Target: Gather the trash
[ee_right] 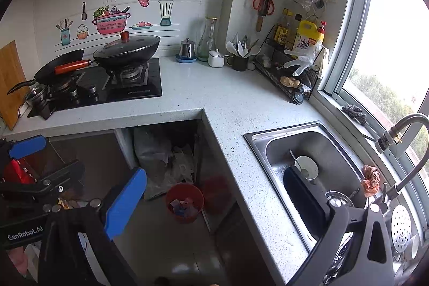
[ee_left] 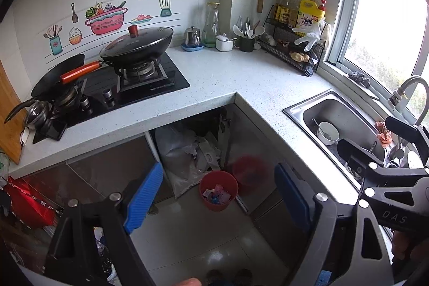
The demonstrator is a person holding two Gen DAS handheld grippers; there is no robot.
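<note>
A red trash bin (ee_left: 218, 190) stands on the floor below the counter corner, with several coloured scraps inside; it also shows in the right wrist view (ee_right: 185, 203). My left gripper (ee_left: 218, 203) is open and empty, held high above the floor with the bin between its blue pads (ee_left: 143, 200). My right gripper (ee_right: 214, 205) is open and empty, above the counter edge beside the sink; it shows in the left wrist view (ee_left: 375, 141) at the right. The left gripper shows in the right wrist view (ee_right: 40, 160) at the left.
An L-shaped speckled counter (ee_left: 228, 77) holds a gas hob with a lidded wok (ee_left: 136, 44) and a pan. A steel sink (ee_right: 308, 152) holds a white bowl. A black rack (ee_left: 292, 44) with bottles stands by the window. Plastic bags (ee_left: 185, 149) sit under the counter.
</note>
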